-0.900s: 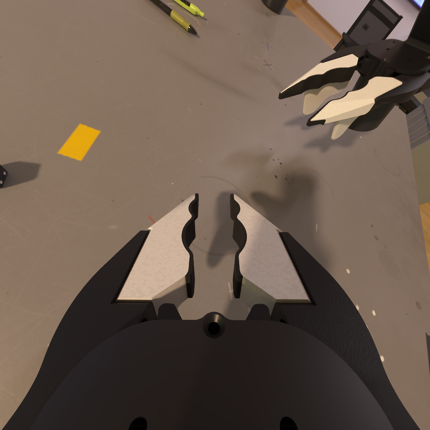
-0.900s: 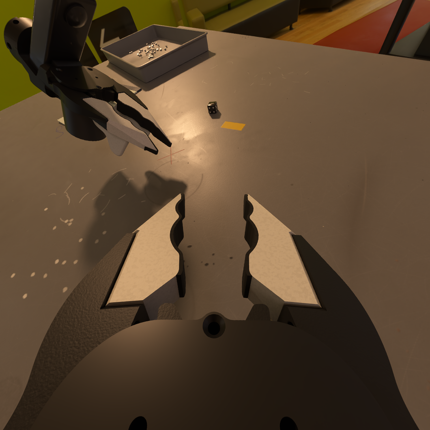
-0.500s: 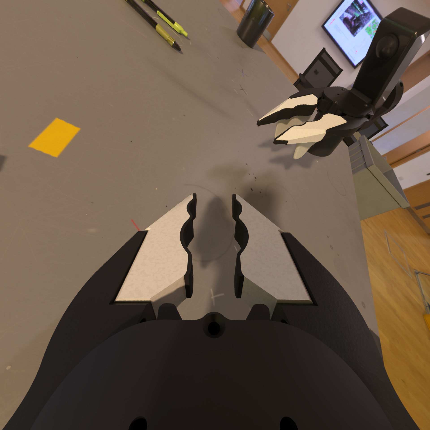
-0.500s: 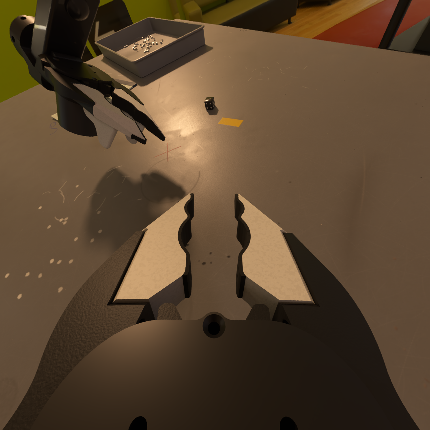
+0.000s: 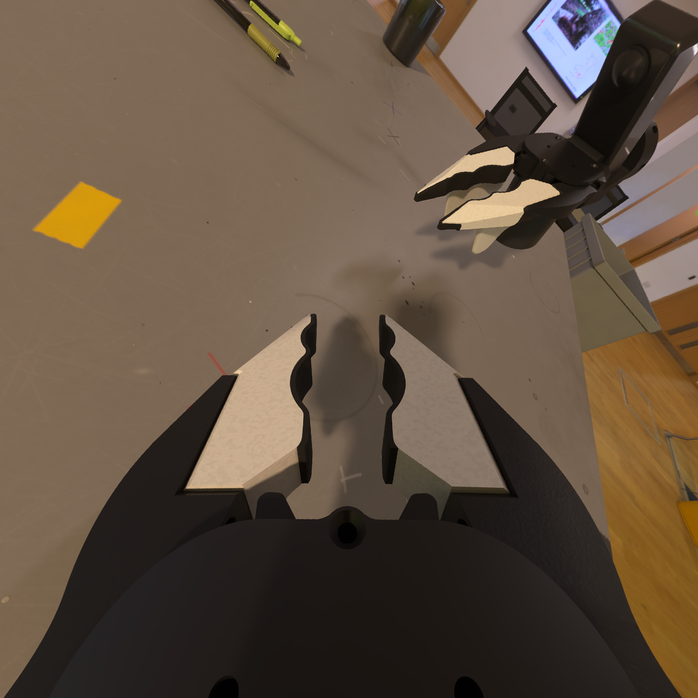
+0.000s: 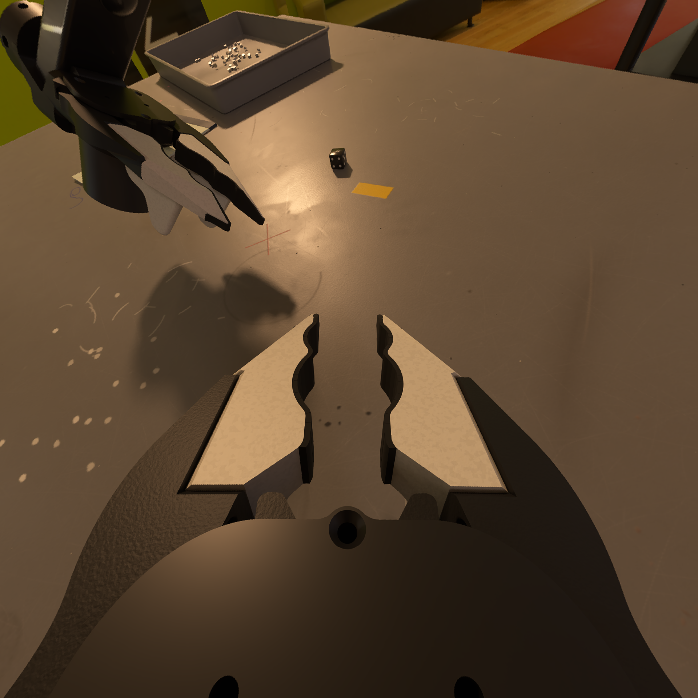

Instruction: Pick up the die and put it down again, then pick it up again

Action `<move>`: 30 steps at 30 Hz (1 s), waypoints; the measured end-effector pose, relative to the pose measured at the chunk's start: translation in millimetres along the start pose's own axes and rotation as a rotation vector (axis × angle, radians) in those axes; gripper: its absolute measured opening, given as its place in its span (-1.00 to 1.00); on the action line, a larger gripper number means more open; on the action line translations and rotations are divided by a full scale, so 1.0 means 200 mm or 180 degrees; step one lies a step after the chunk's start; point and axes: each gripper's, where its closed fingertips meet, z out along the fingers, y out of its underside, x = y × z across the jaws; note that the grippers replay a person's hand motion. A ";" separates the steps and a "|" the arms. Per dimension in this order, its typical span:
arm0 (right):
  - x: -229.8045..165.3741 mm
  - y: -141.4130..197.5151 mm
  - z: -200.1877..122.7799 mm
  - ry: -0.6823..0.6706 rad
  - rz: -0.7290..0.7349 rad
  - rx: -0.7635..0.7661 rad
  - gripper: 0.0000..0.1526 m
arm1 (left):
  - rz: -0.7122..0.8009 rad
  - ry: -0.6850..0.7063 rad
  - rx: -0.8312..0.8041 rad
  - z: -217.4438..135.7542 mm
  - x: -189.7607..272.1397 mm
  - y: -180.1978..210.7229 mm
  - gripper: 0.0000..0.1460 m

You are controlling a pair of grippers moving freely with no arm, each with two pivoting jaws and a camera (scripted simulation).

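Grey scuffed worktop (image 5: 189,132). Wood floor (image 5: 642,491) lower right in left view; wall screen (image 5: 570,41) upper right. Green wall (image 6: 22,124) upper left in right view; red floor (image 6: 589,34) upper right.

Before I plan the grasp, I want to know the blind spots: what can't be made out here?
- Small black die with white pips: out of frame in the left wrist view; in the right wrist view, too small to count pips.
- Small shiny pieces in the grey rectangular tray: too small to identify.
- Black cylinder: partly hidden by the left gripper, right wrist view.
- Two yellow-green pens: cut off by the left wrist view's top edge.
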 end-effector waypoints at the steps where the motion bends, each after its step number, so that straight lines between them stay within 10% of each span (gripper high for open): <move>1: 0.00 0.00 0.00 -0.0001 0.0000 -0.0003 -0.60 | 0.0003 -0.0001 -0.0002 0.00 0.00 0.00 -0.55; 15: 0.02 0.01 0.01 0.0026 0.0011 -0.0040 -0.60 | 0.0147 -0.0280 0.0112 -0.05 -0.09 -0.05 -0.56; 22: 0.04 0.00 0.02 -0.0023 0.0070 -0.0002 -0.61 | 0.1670 -0.1320 -0.0382 -0.15 -0.58 -0.27 -0.51; 30: 0.10 -0.01 0.01 0.0067 0.0192 0.0051 -0.61 | 0.1928 -0.0215 -0.1575 -0.15 -0.79 -0.35 -0.50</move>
